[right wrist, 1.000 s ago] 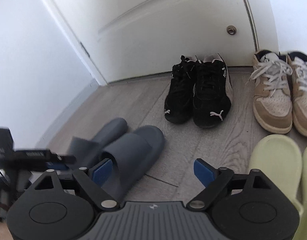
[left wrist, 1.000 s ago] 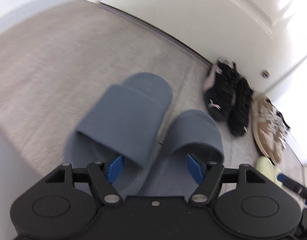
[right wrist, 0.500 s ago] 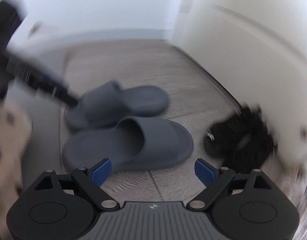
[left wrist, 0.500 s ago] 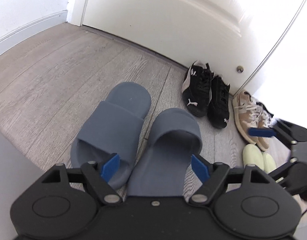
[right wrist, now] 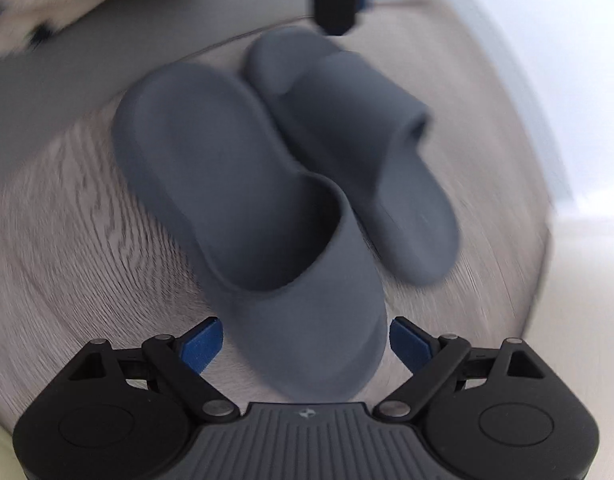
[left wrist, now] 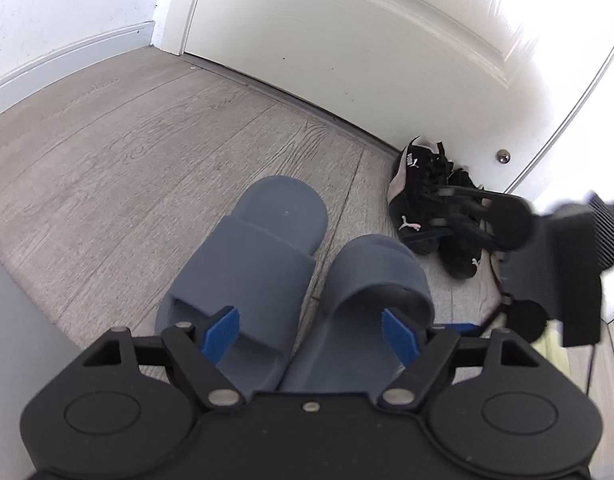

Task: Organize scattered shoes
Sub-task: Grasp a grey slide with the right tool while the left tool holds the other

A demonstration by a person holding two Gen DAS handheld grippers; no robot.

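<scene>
Jaws spread wide on both of your grippers, nothing pinched. Your left gripper (left wrist: pixel 311 332) hangs over the heel ends of the two grey-blue slides: left slide (left wrist: pixel 259 256) and right slide (left wrist: pixel 371 280) lie side by side on the wood-grain floor (left wrist: pixel 119 168), toes toward the white door (left wrist: pixel 347 40). One blue pad (left wrist: pixel 221 332) sits over the left slide's opening, the other over the right slide's heel; whether either touches, you cannot tell.

Readable marks: PUMA wordmark on the tongue and white cat logos on the toes of the black sneakers (left wrist: pixel 417 204), which stand paired by the door just under a round metal door stop (left wrist: pixel 503 157).

Obstructions: your right gripper, seen from the left wrist camera (left wrist: pixel 547 264), is blurred and covers part of the sneakers and whatever lies to their right; a pale yellow-green edge shows beneath it, not identifiable.

Right wrist view is heavily motion-blurred. Your right gripper (right wrist: pixel 307 344) has the nearer slide (right wrist: pixel 251 216) between its spread pads, one end close to the jaws, contact not clear. The other slide lies just beside it, edges meeting. A dark part of the left gripper intrudes at top. White baseboard (left wrist: pixel 67 60) runs along the wall at left.
</scene>
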